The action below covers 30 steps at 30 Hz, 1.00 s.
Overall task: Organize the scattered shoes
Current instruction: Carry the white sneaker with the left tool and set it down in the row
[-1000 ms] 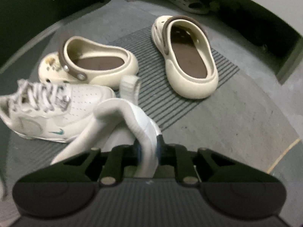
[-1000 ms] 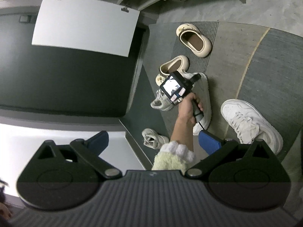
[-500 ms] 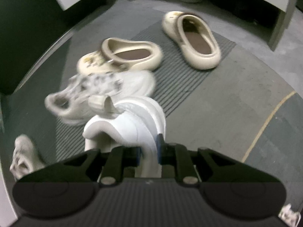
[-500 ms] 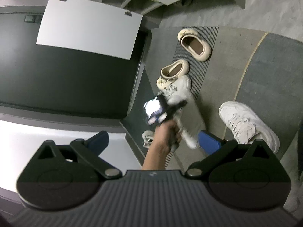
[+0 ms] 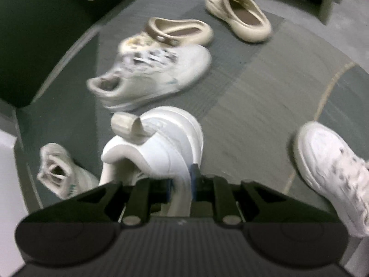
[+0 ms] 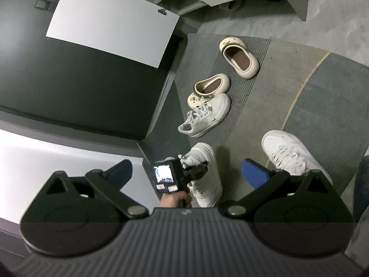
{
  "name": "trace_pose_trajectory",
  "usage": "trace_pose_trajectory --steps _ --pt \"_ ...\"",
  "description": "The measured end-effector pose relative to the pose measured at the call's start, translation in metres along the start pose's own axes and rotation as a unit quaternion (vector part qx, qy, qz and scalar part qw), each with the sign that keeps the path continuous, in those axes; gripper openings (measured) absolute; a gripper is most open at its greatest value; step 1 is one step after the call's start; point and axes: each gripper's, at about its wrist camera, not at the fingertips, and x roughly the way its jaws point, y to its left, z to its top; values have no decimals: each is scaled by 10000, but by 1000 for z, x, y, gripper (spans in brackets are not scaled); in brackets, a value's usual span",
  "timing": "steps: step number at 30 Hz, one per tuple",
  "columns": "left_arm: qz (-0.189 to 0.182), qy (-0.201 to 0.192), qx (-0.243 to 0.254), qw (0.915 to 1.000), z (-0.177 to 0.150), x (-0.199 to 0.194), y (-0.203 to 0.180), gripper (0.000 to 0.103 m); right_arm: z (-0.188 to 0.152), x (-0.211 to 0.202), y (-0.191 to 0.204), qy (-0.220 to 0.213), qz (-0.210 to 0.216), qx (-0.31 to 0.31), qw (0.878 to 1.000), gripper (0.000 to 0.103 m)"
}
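White board (image 6: 113,23) clipped above — ribbed mat (image 6: 251,87) on floor.

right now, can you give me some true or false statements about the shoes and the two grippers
1. The left gripper is shut on the heel of a white sneaker. True.
2. The right gripper is clamped on a cream clog. False: its blue-padded fingers are spread apart with nothing between them.
3. Two cream clogs, the near one and the far one, lie on the ribbed mat. True.
4. The two clogs stand neatly side by side, toes the same way. False: they lie apart, at different angles.
5. A second white sneaker lies apart from the held one. True.
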Motion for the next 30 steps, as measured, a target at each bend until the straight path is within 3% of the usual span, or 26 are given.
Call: trace_pose_trajectory --steps 7,9,13,16,18,20,22,25,27,30 --pt "42 191 474 9987 6 25 -39 16 -1 3 3 76 -26 -46 10000 103" --pt "-177 297 410 9986 6 36 -51 18 -1 4 3 98 -34 -59 9999 103" --pt "-143 300 166 9993 6 48 -58 20 -2 5 5 142 -49 -85 9999 103" --pt "-72 361 -118 9993 7 51 -53 35 -2 7 6 175 -60 -104 9998 103" --pt "19 425 -274 9987 5 49 -52 75 -2 7 7 187 -67 -124 9997 103" --pt "15 428 -342 9985 1 39 -54 75 -1 4 12 101 -59 -194 9997 103" --pt "27 467 -340 9983 1 29 -58 87 0 -5 15 -129 51 -192 9997 103" --pt "185 319 -363 9987 1 -3 -65 90 1 -13 17 -234 190 -177 9994 103" --pt "151 236 -667 9974 -3 -22 -67 97 1 -18 16 -289 292 -137 9991 103" --pt "-215 240 -1344 9904 -11 -53 -74 97 0 -28 15 -430 378 -128 9983 103"
